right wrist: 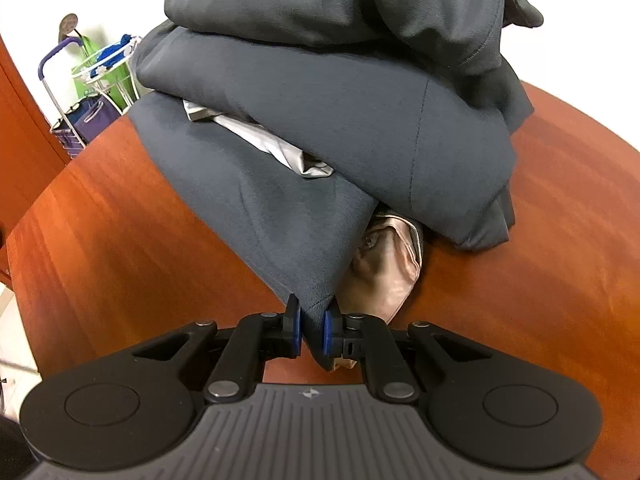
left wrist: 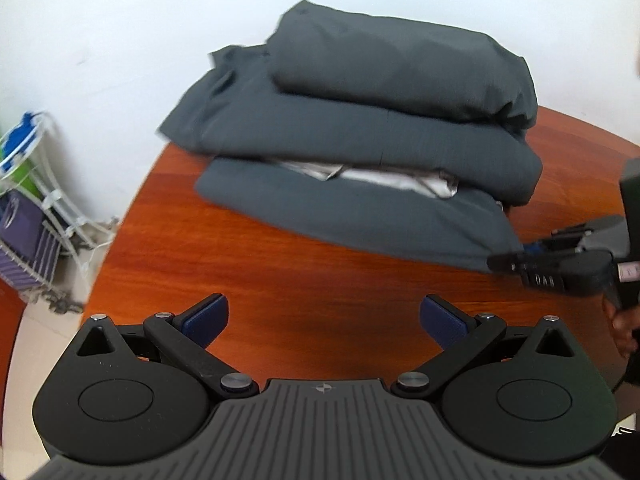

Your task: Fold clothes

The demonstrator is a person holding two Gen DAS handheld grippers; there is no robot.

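Observation:
A dark grey garment (left wrist: 360, 136) lies folded in a thick stack on the round wooden table (left wrist: 280, 272), with pale silver lining (left wrist: 384, 178) showing between its layers. My left gripper (left wrist: 323, 320) is open and empty, over bare table in front of the stack. My right gripper (right wrist: 312, 330) is shut on the near corner of the garment's bottom layer (right wrist: 280, 216). It also shows at the right edge of the left wrist view (left wrist: 552, 270). A pinkish lining (right wrist: 384, 268) bulges out beside that corner.
A white wire rack (left wrist: 36, 184) with blue, green and purple bags stands on the floor left of the table, also in the right wrist view (right wrist: 100, 80). A white wall (left wrist: 120, 40) is behind. The table edge curves close at the left.

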